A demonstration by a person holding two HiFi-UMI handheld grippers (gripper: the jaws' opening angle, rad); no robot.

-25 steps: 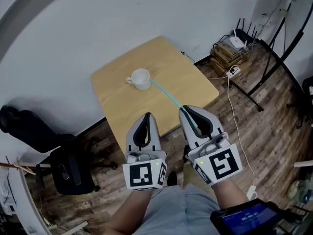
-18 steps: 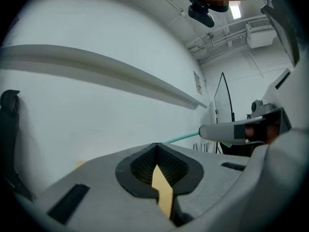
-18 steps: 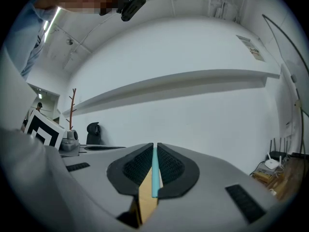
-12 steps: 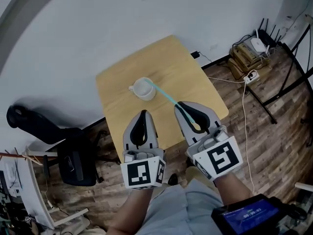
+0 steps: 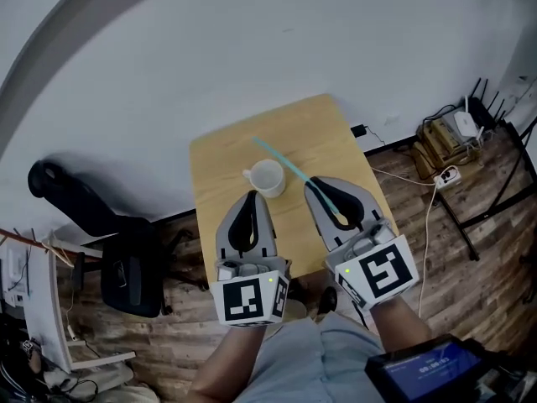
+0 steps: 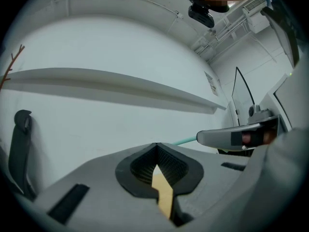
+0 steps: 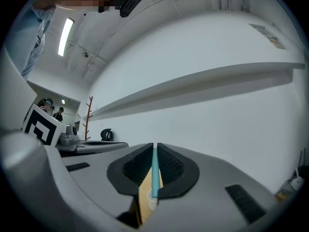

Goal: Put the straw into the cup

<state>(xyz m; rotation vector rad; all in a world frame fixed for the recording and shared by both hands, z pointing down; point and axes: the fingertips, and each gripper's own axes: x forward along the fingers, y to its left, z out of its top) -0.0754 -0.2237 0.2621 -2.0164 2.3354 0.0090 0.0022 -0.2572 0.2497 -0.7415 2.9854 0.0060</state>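
Over table: right gripper clamped on straw, far tip beyond cup, not inside. Left gripper closed, empty. Insertion left.

straw partly hidden between right gripper jaws, cup mostly behind them

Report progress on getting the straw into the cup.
Done: the right gripper is shut on the straw, which is held up off the table. In hand: the straw's far end points past the cup, not into it. Left: tip it into the cup's mouth and release. The left gripper is shut and empty.
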